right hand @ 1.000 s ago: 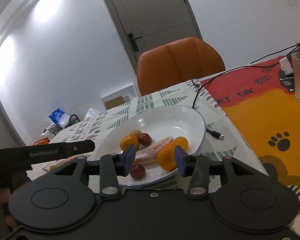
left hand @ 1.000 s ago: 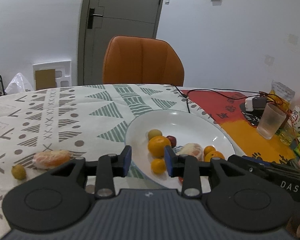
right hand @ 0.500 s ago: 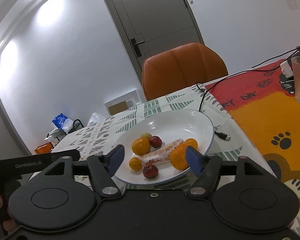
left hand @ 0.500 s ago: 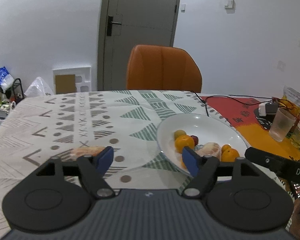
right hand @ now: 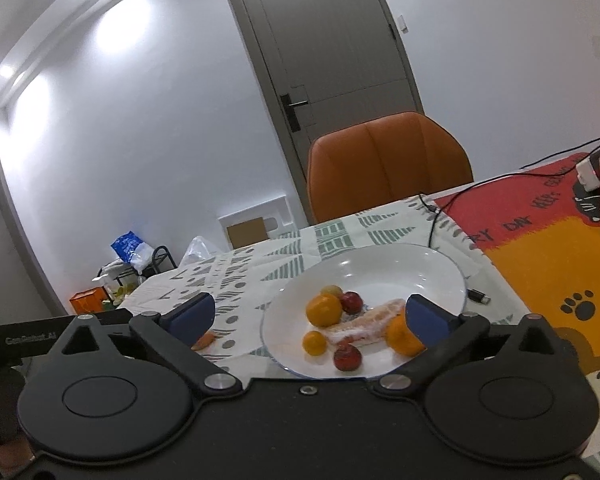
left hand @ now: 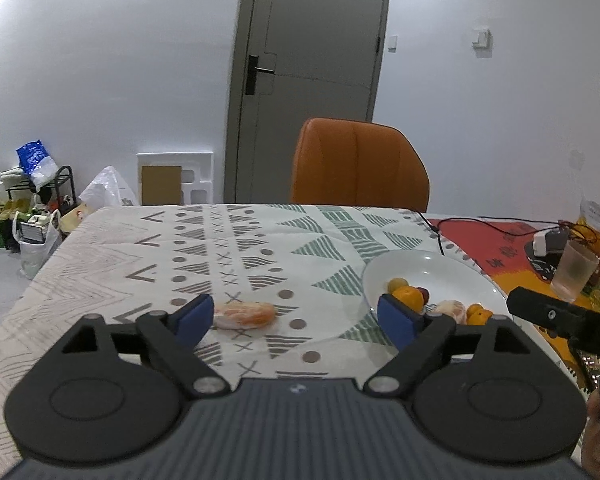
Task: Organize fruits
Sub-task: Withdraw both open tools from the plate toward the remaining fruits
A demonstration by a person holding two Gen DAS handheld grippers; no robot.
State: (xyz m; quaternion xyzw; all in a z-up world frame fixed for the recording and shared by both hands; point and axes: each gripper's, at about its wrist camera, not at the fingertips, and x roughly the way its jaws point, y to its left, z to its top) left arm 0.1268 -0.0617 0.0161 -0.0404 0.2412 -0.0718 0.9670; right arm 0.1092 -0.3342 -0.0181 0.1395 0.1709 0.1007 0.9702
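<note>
Both wrist cameras look low across the table, sharing the plate [left hand: 428,268] [right hand: 440,268].

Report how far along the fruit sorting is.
Mostly done: the plate already holds oranges, two red fruits, a small yellow one and a peeled orange. Nothing is in hand: the left hand-held gripper and right hand-held gripper are both open and empty. Left: one peeled orange lies on the tablecloth, beside the left hand-held gripper's left finger.
</note>
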